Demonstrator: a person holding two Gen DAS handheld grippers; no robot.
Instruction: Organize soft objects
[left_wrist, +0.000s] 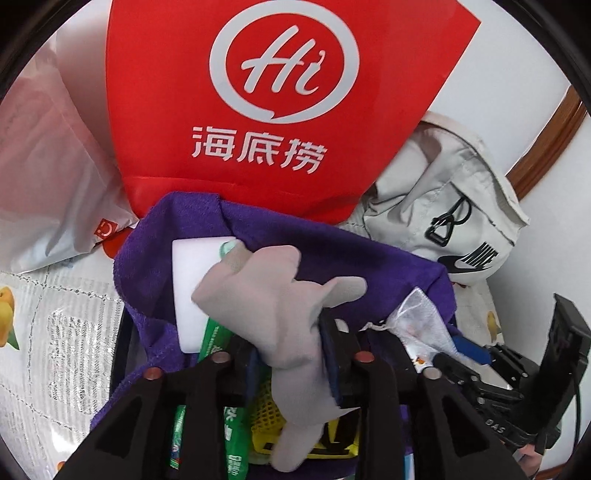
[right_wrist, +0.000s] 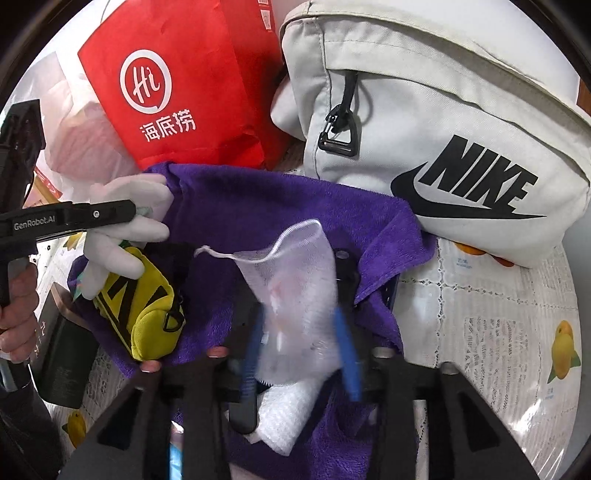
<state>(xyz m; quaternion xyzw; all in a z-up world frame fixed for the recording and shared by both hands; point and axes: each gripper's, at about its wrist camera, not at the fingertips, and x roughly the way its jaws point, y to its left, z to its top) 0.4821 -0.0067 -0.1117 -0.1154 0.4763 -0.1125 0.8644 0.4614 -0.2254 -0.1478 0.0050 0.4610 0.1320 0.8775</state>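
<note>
A grey glove sits between the blue pads of my left gripper, which touch it on both sides. It droops over a purple towel that holds a white sponge block, green tubes and a yellow pouch. In the right wrist view the same glove shows at the left gripper's tip, over the pouch. My right gripper stands open, a white mesh drawstring bag loose between its blurred blue pads above the purple towel.
A red paper bag stands behind the towel, a grey Nike bag to its right and a white plastic bag to its left. A dark box and a person's hand are at left. Lace tablecloth lies beneath.
</note>
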